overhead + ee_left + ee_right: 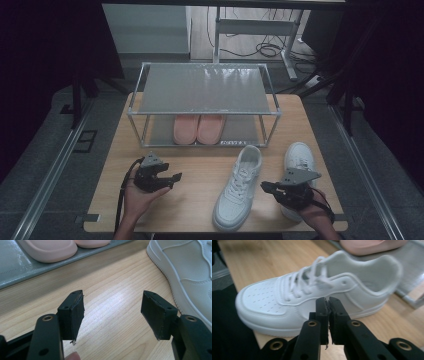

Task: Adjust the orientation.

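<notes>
From the high view, a wooden bench (200,175) holds a metal shoe rack (202,102) at its far side, and two pink slippers (198,128) sit side by side on the low shelf of the rack. A white sneaker (239,187) lies in front of the rack, toe pointing toward the person, and a second white sneaker (299,160) lies to its right, partly under the right hand. The left gripper (172,178) is held above the bare wood on the left, well apart from the shoes. The right gripper (264,187) is just beside the first white sneaker, on its right side. In the left gripper view, the jaws stand wide open with nothing between them, over bare wood; the side of the white sneaker (185,267) is at the right and the pink slippers (50,250) are at the top on the grey shelf. In the right gripper view, the jaws are closed tight together with nothing held in them. They point at the side of the white sneaker (312,295), near it; whether they touch it is hard to tell. A pink slipper (372,246) shows at the top.
</notes>
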Demonstrator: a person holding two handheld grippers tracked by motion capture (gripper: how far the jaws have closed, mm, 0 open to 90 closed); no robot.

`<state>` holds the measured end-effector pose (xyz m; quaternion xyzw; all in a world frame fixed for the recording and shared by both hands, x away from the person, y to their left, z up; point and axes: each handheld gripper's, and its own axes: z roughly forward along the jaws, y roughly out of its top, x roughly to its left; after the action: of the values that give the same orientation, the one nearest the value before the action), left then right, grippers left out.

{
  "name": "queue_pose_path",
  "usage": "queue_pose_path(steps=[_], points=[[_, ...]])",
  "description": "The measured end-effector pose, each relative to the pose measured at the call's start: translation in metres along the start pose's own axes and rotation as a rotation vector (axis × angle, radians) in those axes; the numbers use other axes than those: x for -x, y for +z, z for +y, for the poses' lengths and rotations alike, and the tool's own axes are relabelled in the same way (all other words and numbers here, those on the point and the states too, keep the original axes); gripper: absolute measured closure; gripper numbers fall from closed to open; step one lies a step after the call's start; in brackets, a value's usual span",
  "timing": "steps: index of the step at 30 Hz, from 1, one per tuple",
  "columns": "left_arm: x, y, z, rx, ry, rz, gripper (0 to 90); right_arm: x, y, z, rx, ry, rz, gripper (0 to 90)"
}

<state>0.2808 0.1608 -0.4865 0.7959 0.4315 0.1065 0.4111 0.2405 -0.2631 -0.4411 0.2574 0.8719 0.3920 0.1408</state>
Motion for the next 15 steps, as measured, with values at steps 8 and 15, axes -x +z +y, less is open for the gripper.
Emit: queue_pose_path(steps=[8,15], points=[[-0.001,-0.002,0.000,0.006,-0.004,0.001,36.3,-0.024,0.018,0.004,-0.092,-0.074,0.079,90.0],[-0.003,0.000,-0.002,-0.005,-0.009,0.002,36.4,-0.034,0.030,0.005,-0.146,-0.113,0.118,90.0]])
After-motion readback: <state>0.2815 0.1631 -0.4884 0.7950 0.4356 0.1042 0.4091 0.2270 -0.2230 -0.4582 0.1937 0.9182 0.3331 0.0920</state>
